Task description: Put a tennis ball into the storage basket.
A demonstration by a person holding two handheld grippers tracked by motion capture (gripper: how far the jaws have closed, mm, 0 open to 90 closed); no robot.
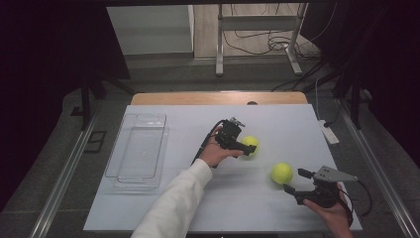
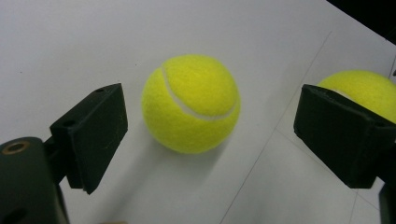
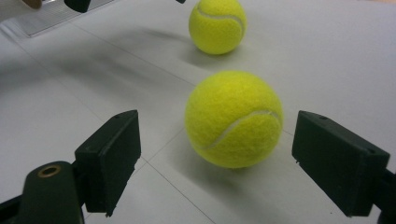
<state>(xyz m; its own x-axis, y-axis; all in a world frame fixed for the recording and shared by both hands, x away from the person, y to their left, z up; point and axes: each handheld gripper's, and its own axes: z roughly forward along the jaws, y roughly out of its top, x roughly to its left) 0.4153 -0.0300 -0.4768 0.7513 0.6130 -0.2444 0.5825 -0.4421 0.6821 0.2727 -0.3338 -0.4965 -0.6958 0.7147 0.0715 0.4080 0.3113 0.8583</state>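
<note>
Beside both balls (image 1: 250, 145), high view adds tray (image 1: 136, 148).

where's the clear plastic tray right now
In the high view the clear tray sits empty on the table's left side, well left of the left gripper and both tennis balls.

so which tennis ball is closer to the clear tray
The tennis ball in front of the left gripper. It lies farther back and nearer the clear tray than the ball by the right gripper.

Lab: dark curtains (image 1: 44, 59), floor cables (image 1: 257, 42), rails (image 1: 64, 178)
</note>
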